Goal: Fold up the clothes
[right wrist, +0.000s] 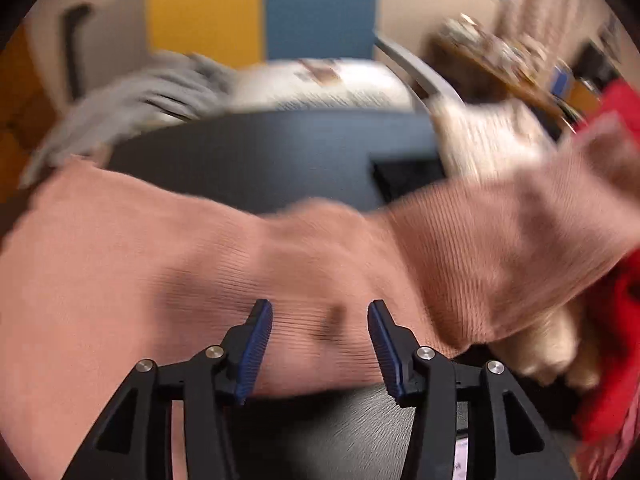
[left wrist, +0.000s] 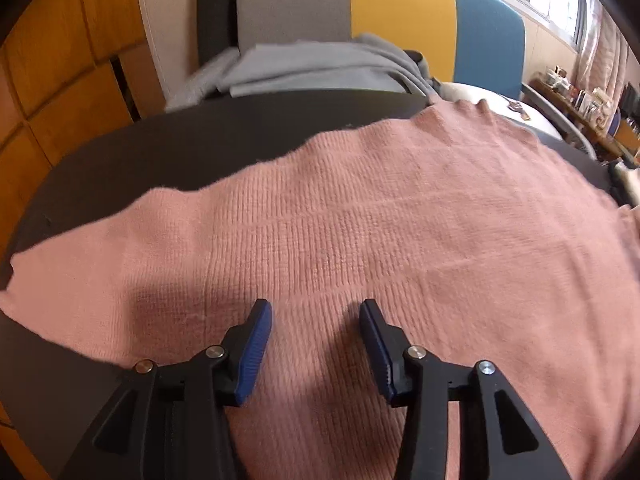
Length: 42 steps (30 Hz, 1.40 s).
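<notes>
1. Pink knitted garment (left wrist: 360, 220): laid out flat across a dark table (left wrist: 160, 144); ribbed texture noted; its far edge runs diagonally over the tabletop. In the right wrist view the same garment (right wrist: 200, 264) is seen blurred, with one part raised and bunched at the right.
2. Left gripper (left wrist: 316, 312): held just above the pink garment, jaws spread apart, blue pads (left wrist: 256, 344) bare, nothing gripped.
3. Right gripper (right wrist: 320, 314): positioned over the near edge of the pink garment, jaws parted, nothing clasped between them. Contact with the cloth cannot be determined.
4. Grey garment (left wrist: 320, 68): heaped beyond the far edge of the table, against a chair backrest (left wrist: 292, 0).
5. Cream knitted item (right wrist: 488, 136): seen at the right, behind the raised pink cloth; blurred.
6. Red fabric (right wrist: 616, 380): recorded at the far right edge; shape unclear.
7. Yellow and blue panels (left wrist: 404, 12): standing behind the table.
</notes>
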### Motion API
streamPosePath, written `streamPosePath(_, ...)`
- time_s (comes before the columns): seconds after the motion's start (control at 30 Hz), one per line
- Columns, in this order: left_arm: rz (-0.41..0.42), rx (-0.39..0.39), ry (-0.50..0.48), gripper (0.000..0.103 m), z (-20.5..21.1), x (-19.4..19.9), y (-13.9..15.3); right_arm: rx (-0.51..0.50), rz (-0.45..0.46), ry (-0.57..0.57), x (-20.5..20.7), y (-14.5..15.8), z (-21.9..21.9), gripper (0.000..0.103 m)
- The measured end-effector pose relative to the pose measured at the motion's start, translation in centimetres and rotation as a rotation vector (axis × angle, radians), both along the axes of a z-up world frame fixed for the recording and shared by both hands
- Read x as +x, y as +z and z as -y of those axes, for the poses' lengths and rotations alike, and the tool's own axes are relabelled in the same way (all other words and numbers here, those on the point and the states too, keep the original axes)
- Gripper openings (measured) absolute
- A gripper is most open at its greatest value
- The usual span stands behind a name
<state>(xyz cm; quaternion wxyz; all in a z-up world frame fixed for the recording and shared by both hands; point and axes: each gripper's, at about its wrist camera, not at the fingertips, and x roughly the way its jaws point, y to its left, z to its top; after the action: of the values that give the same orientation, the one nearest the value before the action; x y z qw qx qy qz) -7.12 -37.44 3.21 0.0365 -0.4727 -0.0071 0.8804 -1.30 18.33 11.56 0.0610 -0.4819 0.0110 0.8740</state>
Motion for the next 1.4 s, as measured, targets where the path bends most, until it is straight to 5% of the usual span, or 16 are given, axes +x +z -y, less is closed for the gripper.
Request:
streamPosePath(0.13, -0.078, 0.120, -0.001, 0.046, 0.3, -1.6, 5.6, 0.014, -0.045, 0.206, -0.3, 6.2, 3.8, 0.061)
streamPosePath(0.33, -0.014, 0.208, -0.043, 0.046, -2.4, -6.6, 8.3, -0.423, -0.092, 0.310, -5.4, 11.8, 7.0, 0.066)
streamPosePath(0.4, 0.009, 0.220, -0.076, 0.047, -4.1, -7.7, 7.6, -0.434, -0.101, 0.304, -7.7, 11.7, 8.7, 0.068)
streamPosePath(0.57, -0.004, 0.173, -0.188, 0.046, -7.8, -8.4, 5.7, -0.251, -0.062, 0.340, -13.5, 7.9, 14.4, 0.067)
streamPosePath(0.67, 0.018, 0.203, -0.241, 0.046, -8.4, -6.3, 4.3, -0.318, 0.020, 0.335, -13.4, 3.9, 15.6, 0.061)
streamPosePath(0.9, 0.073, 0.261, -0.317, 0.046, -5.2, 3.0, 1.7, -0.259, 0.051, 0.512, -2.6, -1.9, 17.7, 0.061)
streamPosePath(1.07, 0.043, 0.275, -0.124, 0.046, 5.8, 13.5, 3.1, -0.358, -0.063, 0.430, 5.7, -1.3, 12.5, 0.062)
streamPosePath(1.23, -0.084, 0.252, 0.070, 0.046, 12.2, 23.0, 7.1, -0.435, -0.258, 0.344, 13.4, 2.6, 5.7, 0.064)
streamPosePath(1.4, -0.264, 0.279, 0.007, 0.046, 11.1, 26.8, 13.5, -0.475, -0.504, 0.346, 20.6, 11.3, 1.2, 0.077)
